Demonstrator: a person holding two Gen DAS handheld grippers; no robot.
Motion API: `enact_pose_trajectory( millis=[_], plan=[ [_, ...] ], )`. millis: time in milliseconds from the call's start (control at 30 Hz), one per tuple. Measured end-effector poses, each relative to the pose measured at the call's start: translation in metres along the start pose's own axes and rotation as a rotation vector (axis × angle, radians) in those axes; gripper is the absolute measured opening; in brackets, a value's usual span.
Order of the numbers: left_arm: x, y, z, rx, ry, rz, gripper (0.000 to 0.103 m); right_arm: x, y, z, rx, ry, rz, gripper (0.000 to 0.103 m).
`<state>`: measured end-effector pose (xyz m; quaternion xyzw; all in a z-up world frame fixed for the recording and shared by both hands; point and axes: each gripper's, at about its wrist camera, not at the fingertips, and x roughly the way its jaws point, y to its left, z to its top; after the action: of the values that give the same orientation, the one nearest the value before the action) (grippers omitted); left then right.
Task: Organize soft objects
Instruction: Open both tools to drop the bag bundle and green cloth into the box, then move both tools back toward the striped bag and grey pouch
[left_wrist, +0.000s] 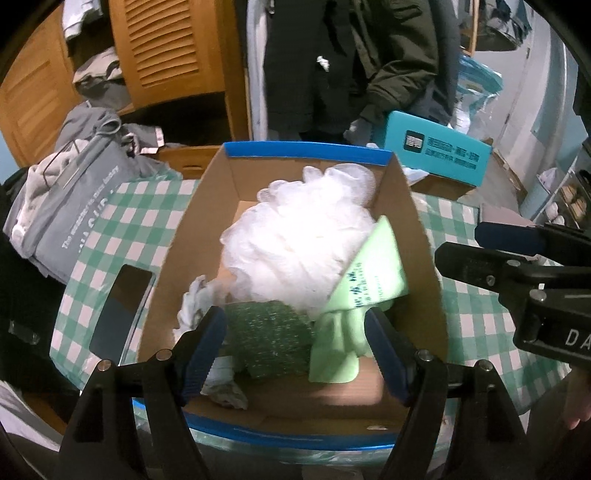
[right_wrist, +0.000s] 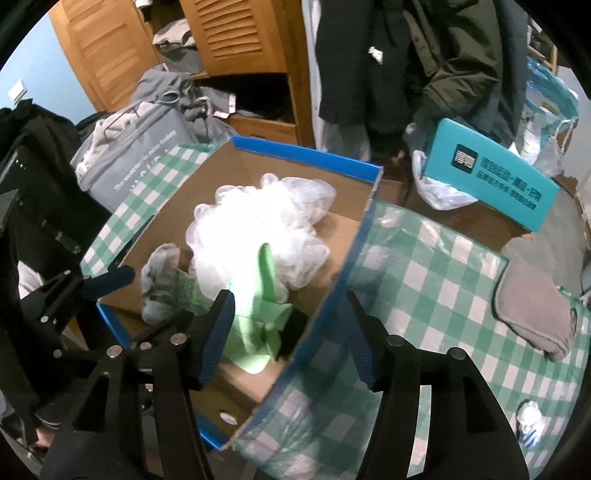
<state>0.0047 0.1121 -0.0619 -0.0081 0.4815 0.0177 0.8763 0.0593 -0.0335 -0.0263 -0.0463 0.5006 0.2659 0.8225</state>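
A cardboard box (left_wrist: 177, 280) with a blue rim stands on the green checked tablecloth. It holds a white mesh bath puff (left_wrist: 295, 236), a light green cloth with a label (left_wrist: 354, 295), a dark green scouring pad (left_wrist: 269, 339) and a crumpled white rag (left_wrist: 195, 306). My left gripper (left_wrist: 295, 350) is open and empty just above the box's near end. My right gripper (right_wrist: 288, 332) is open and empty over the box's right wall (right_wrist: 332, 295); the puff (right_wrist: 258, 229) and green cloth (right_wrist: 258, 317) lie before it. The right gripper also shows in the left wrist view (left_wrist: 476, 243).
A folded grey-pink cloth (right_wrist: 532, 310) and a small white crumpled item (right_wrist: 532, 421) lie on the tablecloth (right_wrist: 436, 295) to the right. A teal box (right_wrist: 495, 177) and plastic bag sit behind. A grey bag of clothes (left_wrist: 70, 206) stands at left. A wooden wardrobe and hanging coats are behind.
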Motion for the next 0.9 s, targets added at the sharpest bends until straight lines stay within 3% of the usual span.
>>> enact_pose_trajectory(
  millis=[900],
  plan=[
    [-0.003,-0.098,0.008,0.195,-0.007,-0.068,0.079,-0.040,-0.090,-0.043,0.131,-0.024,-0.089,0.062]
  ],
)
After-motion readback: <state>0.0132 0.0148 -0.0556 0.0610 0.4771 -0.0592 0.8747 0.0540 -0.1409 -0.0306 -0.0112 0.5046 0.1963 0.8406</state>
